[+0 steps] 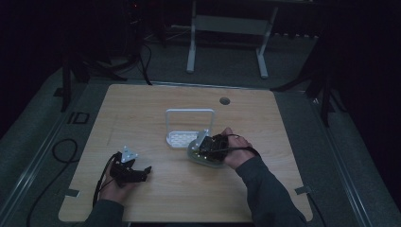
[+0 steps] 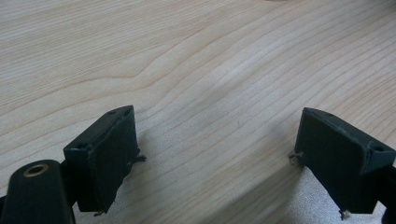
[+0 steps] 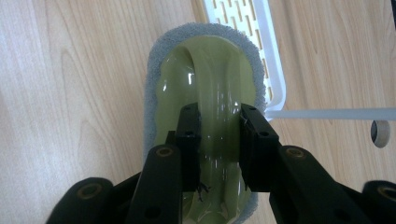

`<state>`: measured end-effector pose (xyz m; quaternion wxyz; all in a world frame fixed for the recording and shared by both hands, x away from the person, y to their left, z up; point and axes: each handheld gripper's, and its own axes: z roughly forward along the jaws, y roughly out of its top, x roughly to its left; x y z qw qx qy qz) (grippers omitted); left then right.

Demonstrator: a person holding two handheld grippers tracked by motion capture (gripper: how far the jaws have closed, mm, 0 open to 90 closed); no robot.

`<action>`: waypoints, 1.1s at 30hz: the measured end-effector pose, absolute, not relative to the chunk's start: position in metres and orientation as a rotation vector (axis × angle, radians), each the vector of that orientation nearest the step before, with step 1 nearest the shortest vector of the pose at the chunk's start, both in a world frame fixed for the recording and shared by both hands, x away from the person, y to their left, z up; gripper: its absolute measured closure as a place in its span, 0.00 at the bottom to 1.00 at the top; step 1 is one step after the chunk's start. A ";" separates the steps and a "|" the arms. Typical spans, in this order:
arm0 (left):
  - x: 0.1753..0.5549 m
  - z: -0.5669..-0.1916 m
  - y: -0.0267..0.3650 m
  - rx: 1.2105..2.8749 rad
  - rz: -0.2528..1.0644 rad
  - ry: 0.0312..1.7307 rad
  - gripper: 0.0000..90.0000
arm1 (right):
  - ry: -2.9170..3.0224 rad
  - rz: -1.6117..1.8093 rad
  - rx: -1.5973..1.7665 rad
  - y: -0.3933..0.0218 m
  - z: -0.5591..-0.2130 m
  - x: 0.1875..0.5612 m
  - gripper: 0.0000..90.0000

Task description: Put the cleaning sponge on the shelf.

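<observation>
A: Under both claws lies the pale wood-grain table point(image 1: 156, 198). Just beyond the right claw point(image 3: 219, 114) stands the white slotted plastic rack with its tall wire hoop point(image 1: 189, 113), the tray edge right beside the load.

B: And the load?

A: An oval scrubber, grey sponge base with a glossy olive-green plastic handle point(image 3: 205, 70). The right claw is clenched on that handle's raised ridge, and the sponge sits low over the wood.

B: What could spoil it?

A: The handle looks slick and curved, so the pads could slide off if the hand tilts. And the sponge's far edge nearly meets the rack; a careless swing would likely knock the light tray askew or snag the hoop.

B: The other one?

A: The left claw point(image 2: 215, 158) stands spread wide with nothing between, well apart over bare wood.
</observation>
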<state>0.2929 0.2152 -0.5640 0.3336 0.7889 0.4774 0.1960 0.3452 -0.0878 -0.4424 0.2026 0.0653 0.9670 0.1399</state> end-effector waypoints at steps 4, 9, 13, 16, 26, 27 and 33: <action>0.293 -0.564 0.215 2.060 0.512 1.246 0.15 | 2.698 0.401 0.174 -0.086 -0.444 0.348 0.80; 0.293 -0.564 0.215 2.061 0.512 1.246 0.15 | 2.698 0.410 0.157 -0.084 -0.446 0.352 0.80; 0.293 -0.564 0.215 2.063 0.513 1.245 0.15 | 2.699 0.417 0.154 -0.082 -0.448 0.355 0.80; 0.293 -0.564 0.215 2.063 0.513 1.245 0.15 | 2.698 0.420 0.151 -0.081 -0.448 0.356 0.80; 0.293 -0.564 0.215 2.065 0.514 1.243 0.15 | 2.679 0.421 0.116 -0.072 -0.442 0.361 0.80; 0.293 -0.564 0.215 2.064 0.514 1.243 0.15 | 2.679 0.421 0.116 -0.072 -0.442 0.361 0.80; 0.293 -0.564 0.215 2.065 0.513 1.243 0.15 | 2.674 0.415 0.103 -0.071 -0.441 0.364 0.80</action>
